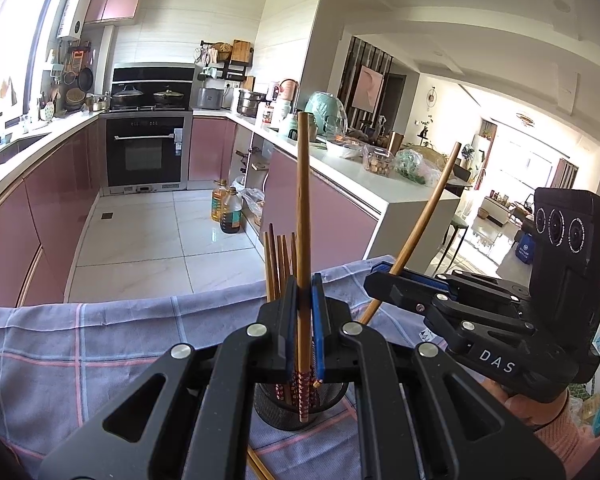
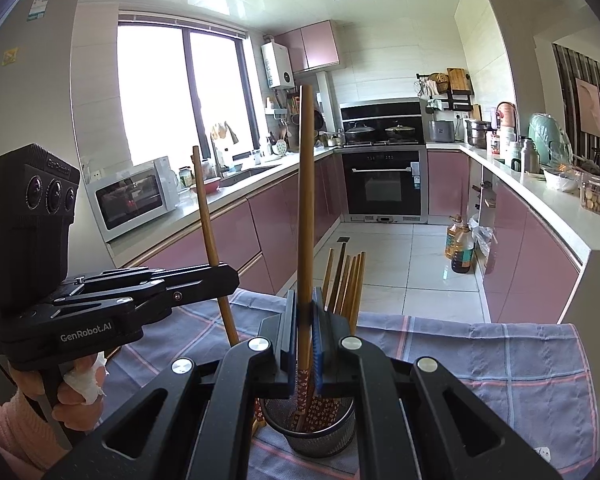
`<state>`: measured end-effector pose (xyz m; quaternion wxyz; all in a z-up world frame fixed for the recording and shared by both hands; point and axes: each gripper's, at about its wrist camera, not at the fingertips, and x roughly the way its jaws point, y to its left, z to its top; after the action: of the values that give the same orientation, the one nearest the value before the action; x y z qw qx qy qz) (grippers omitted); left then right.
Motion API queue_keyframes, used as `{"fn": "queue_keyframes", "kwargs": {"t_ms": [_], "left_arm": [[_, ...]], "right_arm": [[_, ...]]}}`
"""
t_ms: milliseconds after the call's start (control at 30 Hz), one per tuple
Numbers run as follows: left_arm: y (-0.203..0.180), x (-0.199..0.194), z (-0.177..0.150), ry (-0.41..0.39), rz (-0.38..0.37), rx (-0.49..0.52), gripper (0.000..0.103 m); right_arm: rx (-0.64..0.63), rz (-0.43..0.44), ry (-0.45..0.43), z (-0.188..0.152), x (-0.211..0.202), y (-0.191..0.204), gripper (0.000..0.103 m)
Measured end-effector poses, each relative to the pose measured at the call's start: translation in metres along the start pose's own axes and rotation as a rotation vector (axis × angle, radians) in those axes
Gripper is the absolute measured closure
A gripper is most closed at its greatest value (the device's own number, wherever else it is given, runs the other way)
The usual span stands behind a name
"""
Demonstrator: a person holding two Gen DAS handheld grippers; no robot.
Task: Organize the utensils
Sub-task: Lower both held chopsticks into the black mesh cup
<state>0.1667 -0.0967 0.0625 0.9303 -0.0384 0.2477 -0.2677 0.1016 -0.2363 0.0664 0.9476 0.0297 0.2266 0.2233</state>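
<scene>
Above the mesh holder (image 2: pixel 306 434) on the cloth-covered table (image 1: pixel 100 344), each gripper is clamped on one chopstick: the left gripper (image 1: pixel 305 316) on an upright chopstick (image 1: pixel 302 200), the right gripper (image 2: pixel 305 322) on its own chopstick (image 2: pixel 306 200). Lower each patterned end straight into the holder, one after the other, clear of the chopsticks (image 2: pixel 346 284) already standing. The table's far edge is close; the sides are open.
</scene>
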Motion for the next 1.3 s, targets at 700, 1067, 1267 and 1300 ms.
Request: {"fn": "queue_keyframes", "kwargs": {"t_ms": [700,1067,1267,1300], "left_arm": [[-0.001,0.008,0.016,-0.021,0.006,0.011,0.096],[-0.006,0.021,0.001,0.060,0.006,0.043,0.096],[-0.008,0.030,-0.007,0.112,0.003,0.060,0.096],[-0.008,0.032,-0.008,0.119,0.003,0.062,0.096]], "right_arm": [[0.018,-0.013,0.031,-0.005,0.012,-0.008,0.097],[0.021,-0.010,0.066,-0.011,0.024,-0.010,0.097],[0.020,-0.006,0.091,-0.017,0.030,-0.012,0.097],[0.020,-0.005,0.096,-0.018,0.031,-0.012,0.097]]}}
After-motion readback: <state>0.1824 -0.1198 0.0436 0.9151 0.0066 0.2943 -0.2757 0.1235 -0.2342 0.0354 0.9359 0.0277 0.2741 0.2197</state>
